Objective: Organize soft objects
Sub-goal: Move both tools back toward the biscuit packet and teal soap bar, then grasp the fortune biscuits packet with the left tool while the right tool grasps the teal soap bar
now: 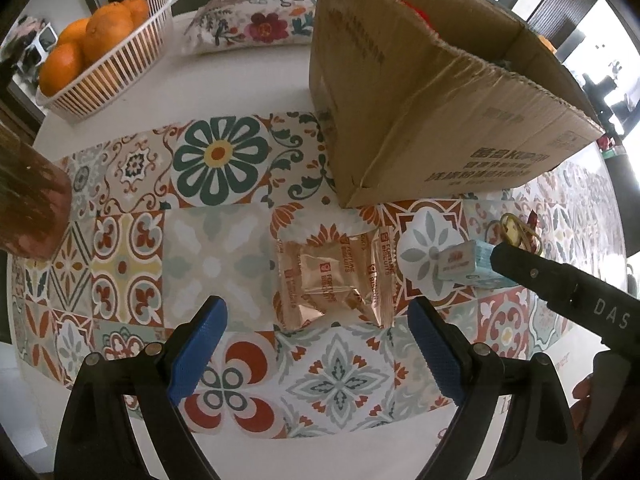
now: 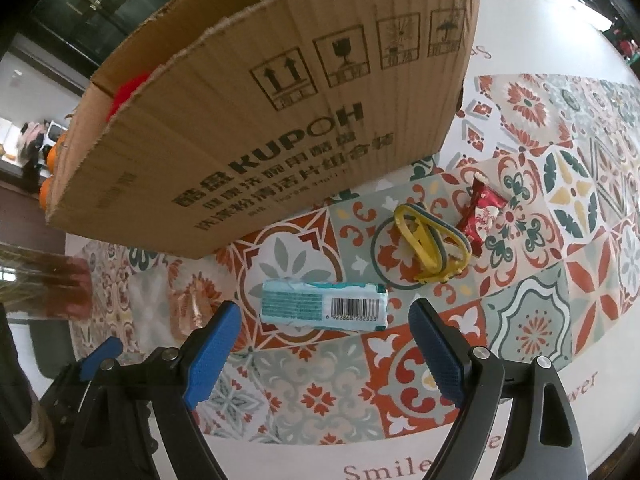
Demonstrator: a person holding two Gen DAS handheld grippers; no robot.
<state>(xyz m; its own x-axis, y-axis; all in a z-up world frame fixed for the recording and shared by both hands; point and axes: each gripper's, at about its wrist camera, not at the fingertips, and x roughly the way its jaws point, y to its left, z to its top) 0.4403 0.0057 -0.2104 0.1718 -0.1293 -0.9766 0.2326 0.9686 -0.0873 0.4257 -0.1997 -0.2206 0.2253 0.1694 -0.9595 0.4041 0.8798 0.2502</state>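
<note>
Biscuit packet (image 1: pixel 334 280), clear-wrapped, lies flat on the patterned table (image 1: pixel 128 264), just ahead of the left gripper (image 1: pixel 316 344), whose blue fingers (image 1: pixel 196 348) stand apart and empty. Tissue pack (image 2: pixel 324 307), barcode up, lies just ahead of the right gripper (image 2: pixel 324 352), fingers likewise spread, holding nothing. Cardboard box (image 2: pixel 260 120) stands behind both. Yellow bands (image 2: pixel 428 240) and a red candy wrapper (image 2: pixel 482 212) lie right of the pack.

The box (image 2: pixel 280 120) reads "KUPOH" over Chinese lines, with four handling symbols at its 12 o'clock. The tissue pack (image 2: pixel 324 307) shows barcode 6922868282333. The wrapper (image 1: pixel 334 280) repeats "FORTUNE BISCUITS". At 6 o'clock the mat (image 2: pixel 384 468) reads "Smile".
</note>
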